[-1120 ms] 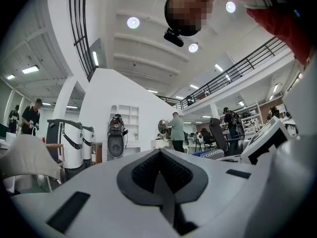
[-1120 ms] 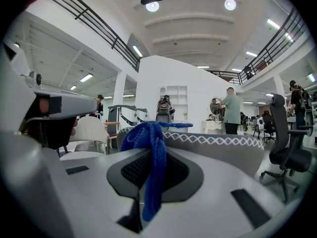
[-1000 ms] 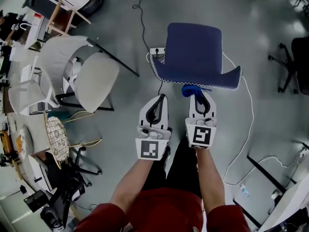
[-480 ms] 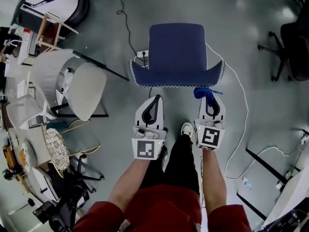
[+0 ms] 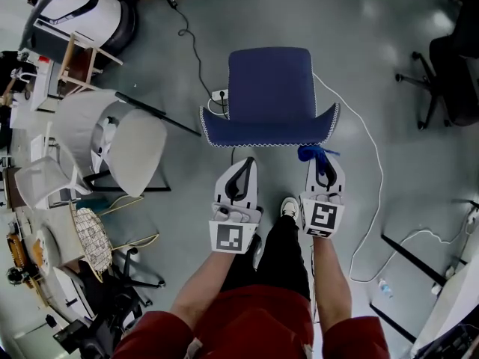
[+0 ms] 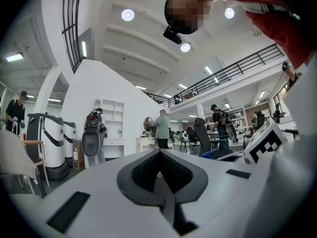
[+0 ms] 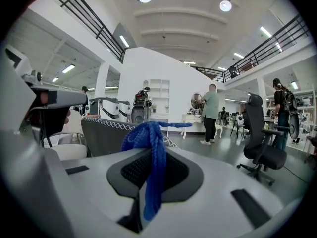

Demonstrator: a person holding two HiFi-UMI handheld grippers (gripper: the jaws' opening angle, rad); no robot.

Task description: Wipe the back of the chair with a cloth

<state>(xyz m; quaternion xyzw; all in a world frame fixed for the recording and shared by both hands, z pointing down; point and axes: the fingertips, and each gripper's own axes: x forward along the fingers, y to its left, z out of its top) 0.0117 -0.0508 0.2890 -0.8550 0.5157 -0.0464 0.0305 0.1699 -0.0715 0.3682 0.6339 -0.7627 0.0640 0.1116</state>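
A navy-blue upholstered chair [image 5: 271, 88] edged in white stitching stands just ahead of the person, its back towards them and the top edge running left to right. The right gripper [image 5: 322, 163] is clamped on a blue knitted cloth [image 7: 150, 148]. The cloth lies lengthwise along the jaw seam, its bunched end pointing forward at the back's right corner. The left gripper [image 5: 242, 167] has its jaws closed together on nothing, just short of the back.

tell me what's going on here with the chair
A person stands behind a blue chair with tongs in each hand. The right tongs are shut on a blue cloth, held close to the right end of the chair's back; whether it touches is unclear. The left tongs are shut and empty, beside them.
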